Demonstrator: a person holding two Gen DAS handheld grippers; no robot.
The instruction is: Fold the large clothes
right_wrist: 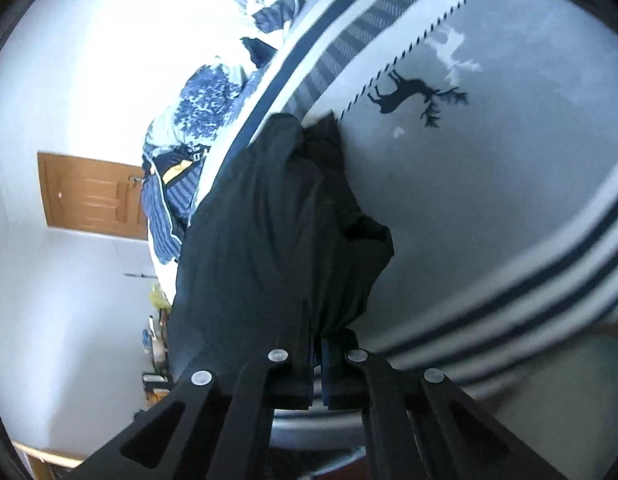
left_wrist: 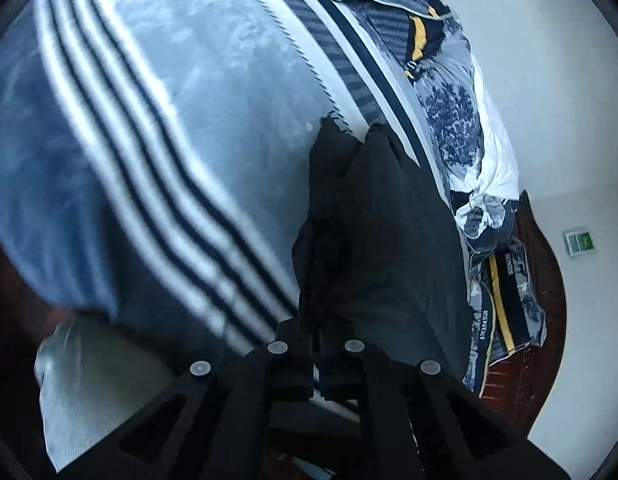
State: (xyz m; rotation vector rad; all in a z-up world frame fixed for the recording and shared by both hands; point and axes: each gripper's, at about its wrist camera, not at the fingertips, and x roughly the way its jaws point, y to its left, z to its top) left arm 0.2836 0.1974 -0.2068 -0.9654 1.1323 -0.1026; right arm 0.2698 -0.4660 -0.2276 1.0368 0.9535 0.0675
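A large black garment hangs between both grippers above a bed with a pale blue-grey striped sheet. My left gripper is shut on one bunched edge of the garment, which stretches away from the fingers. In the right wrist view the same black garment runs forward from my right gripper, which is shut on another bunched edge. Its far end touches the sheet near a dark deer print.
A rumpled blue-and-white quilt and patterned pillows lie along the bed's far side, also in the right wrist view. A dark wooden headboard stands by a white wall. A brown door and floor clutter are beyond.
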